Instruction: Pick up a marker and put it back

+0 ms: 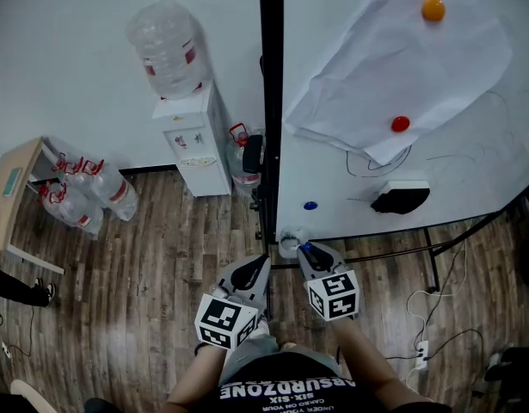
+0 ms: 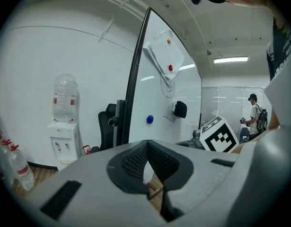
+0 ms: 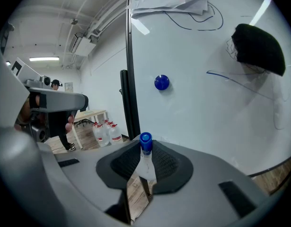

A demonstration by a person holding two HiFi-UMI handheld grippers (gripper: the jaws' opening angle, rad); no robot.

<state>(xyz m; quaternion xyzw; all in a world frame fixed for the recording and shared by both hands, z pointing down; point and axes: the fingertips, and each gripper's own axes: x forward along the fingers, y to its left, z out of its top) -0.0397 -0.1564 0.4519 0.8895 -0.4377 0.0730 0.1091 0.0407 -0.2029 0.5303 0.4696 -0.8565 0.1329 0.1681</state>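
Note:
A marker with a blue cap (image 3: 145, 145) and a pale body stands upright between the pads of my right gripper (image 3: 146, 162), which is shut on it. In the head view the cap (image 1: 305, 249) pokes out of the right gripper (image 1: 309, 253), close to the lower left corner of the whiteboard (image 1: 350, 179). My left gripper (image 1: 257, 272) hangs beside it over the wooden floor. In its own view the left gripper (image 2: 147, 148) has its tips together and nothing between them.
The whiteboard carries a sheet of paper (image 1: 402, 58), orange (image 1: 433, 9), red (image 1: 400, 124) and blue (image 1: 310, 206) magnets and a black eraser (image 1: 400, 198). A water dispenser (image 1: 195, 136) and spare bottles (image 1: 83, 196) stand at the left. Cables and a power strip (image 1: 421, 351) lie on the floor.

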